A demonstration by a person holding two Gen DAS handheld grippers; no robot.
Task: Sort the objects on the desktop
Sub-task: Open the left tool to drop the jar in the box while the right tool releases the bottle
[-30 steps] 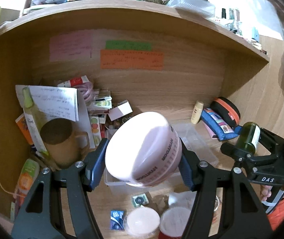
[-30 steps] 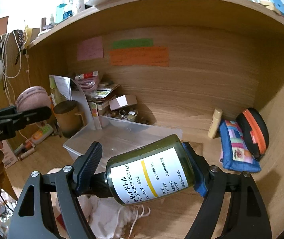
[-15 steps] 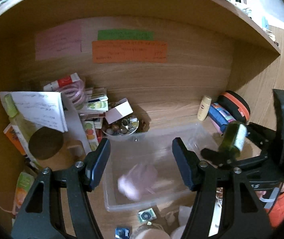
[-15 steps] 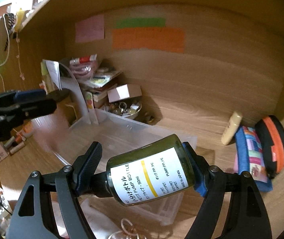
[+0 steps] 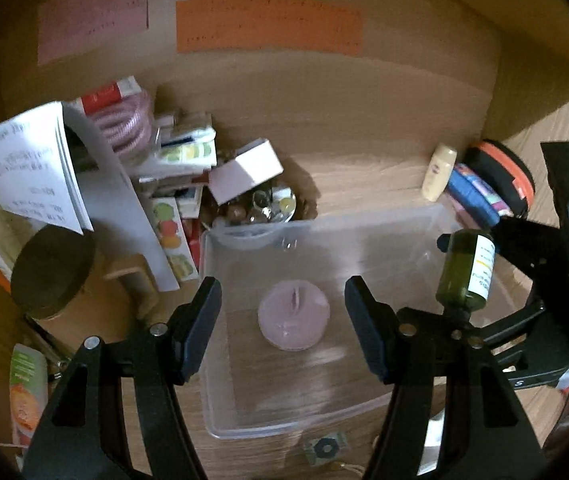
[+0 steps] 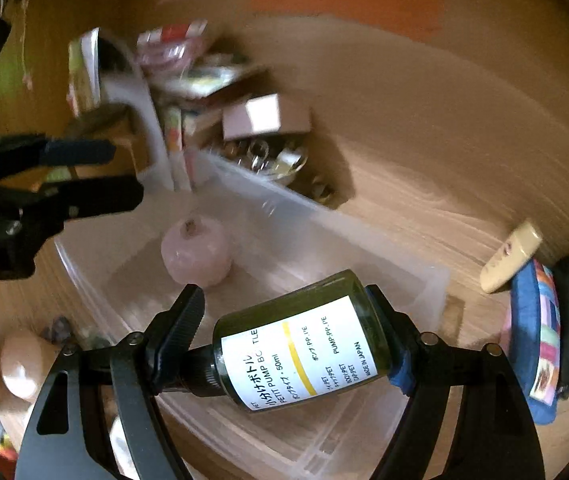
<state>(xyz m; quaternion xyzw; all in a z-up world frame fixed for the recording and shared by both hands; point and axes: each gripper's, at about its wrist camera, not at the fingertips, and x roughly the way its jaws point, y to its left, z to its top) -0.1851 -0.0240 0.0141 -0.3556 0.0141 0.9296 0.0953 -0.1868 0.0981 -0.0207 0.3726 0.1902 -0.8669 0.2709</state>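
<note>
One pink jar [image 5: 293, 321] is already laid in the bin [image 5: 400, 229], mid-frame. Left tongs [image 5: 282, 328] are released and empty; the bottle [image 6: 300, 340] is clenched in right tongs [image 6: 288, 332], not yet binned.

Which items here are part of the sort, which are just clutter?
In the job:
- clear bin
- pink jar, lying in the bin
- green bottle, held in right gripper over the bin
- left gripper, open above the jar

Lying about:
- brown mug
- papers
- blue pouch
- sticky notes
</note>
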